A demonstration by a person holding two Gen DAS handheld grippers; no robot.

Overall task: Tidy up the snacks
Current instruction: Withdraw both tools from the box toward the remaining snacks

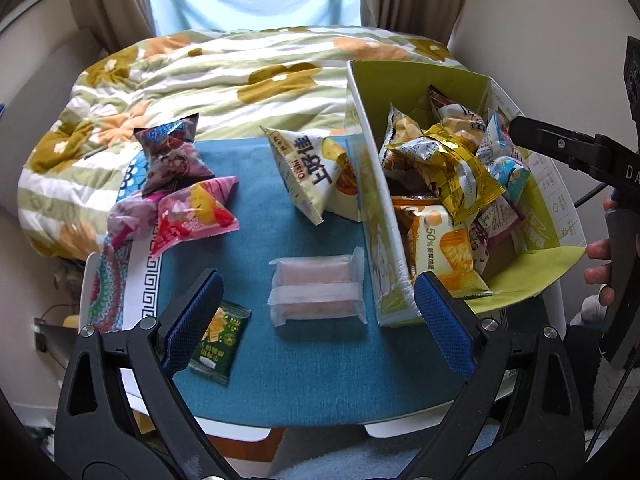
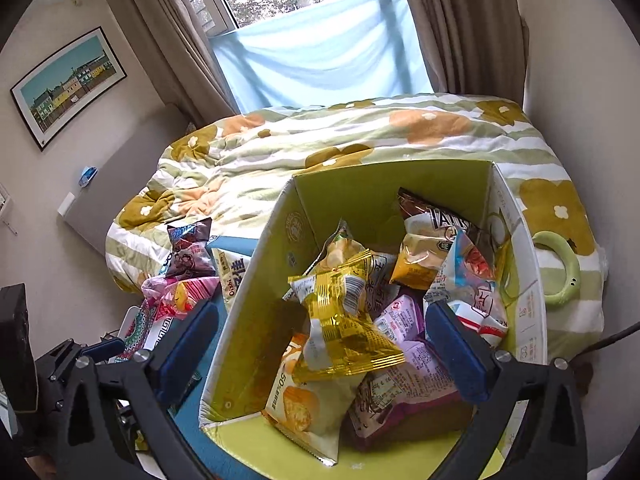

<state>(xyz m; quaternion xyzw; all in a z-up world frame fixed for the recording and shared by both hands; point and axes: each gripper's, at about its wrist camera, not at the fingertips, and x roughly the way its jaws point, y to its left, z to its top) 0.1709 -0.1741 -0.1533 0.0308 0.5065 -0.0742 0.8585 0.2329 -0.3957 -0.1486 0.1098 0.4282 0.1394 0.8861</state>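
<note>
My left gripper (image 1: 318, 312) hangs wide open over the blue mat (image 1: 320, 372), nothing between its pads; a clear-wrapped pink wafer pack (image 1: 318, 290) lies flat on the mat below it, a small green packet (image 1: 218, 340) by the left pad. My right gripper (image 2: 320, 350) is spread wide above the green box (image 2: 384, 188), empty, with a gold packet (image 2: 340, 328) lying on top of the heap of snacks inside. A white chip bag (image 1: 310, 176) leans against the box's outer wall.

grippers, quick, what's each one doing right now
Left gripper: jaws open, holding nothing, over the blue mat.
Right gripper: jaws open, empty, above the snack box.
</note>
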